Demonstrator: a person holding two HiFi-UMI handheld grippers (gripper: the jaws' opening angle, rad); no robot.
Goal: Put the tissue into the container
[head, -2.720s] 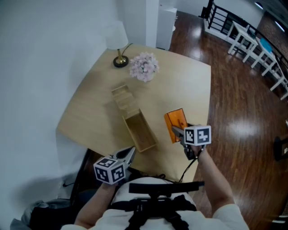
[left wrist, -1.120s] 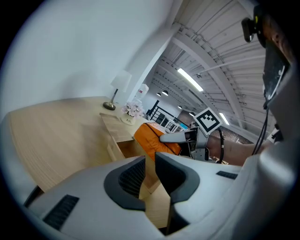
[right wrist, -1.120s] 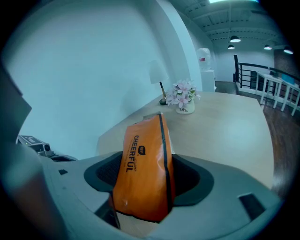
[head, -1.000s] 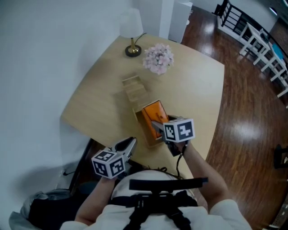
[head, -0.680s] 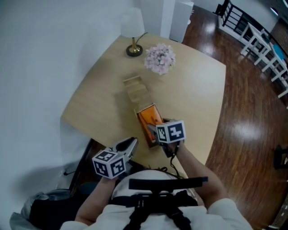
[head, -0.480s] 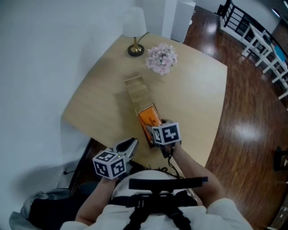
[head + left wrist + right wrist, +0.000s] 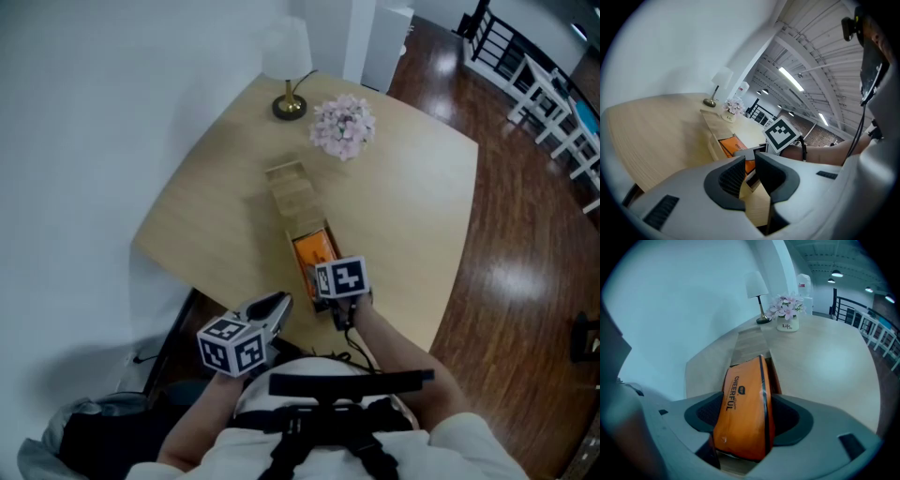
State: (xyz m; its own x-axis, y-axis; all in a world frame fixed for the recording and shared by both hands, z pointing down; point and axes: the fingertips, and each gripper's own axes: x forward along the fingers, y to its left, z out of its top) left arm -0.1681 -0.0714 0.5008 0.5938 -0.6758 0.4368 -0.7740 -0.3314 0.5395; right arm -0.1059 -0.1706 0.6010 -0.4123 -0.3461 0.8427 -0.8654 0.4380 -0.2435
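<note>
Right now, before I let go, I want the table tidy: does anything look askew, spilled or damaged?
Nothing is spilled or damaged. Only the orange tissue pack is unsettled: it stands on edge, clamped in the right gripper's jaws, slanting down into the wooden container rather than lying flat in it.

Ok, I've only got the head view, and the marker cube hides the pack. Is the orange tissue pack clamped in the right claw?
Observer: Yes. The right gripper view shows the right claw closed on the tissue pack, gripping it from both sides.
Operator: Where is its far end?
Observer: Between the walls of the wooden container. I can't tell whether it touches the bottom.
Operator: And the left claw?
Observer: The left claw holds nothing. Its jaws stand a narrow gap apart.
</note>
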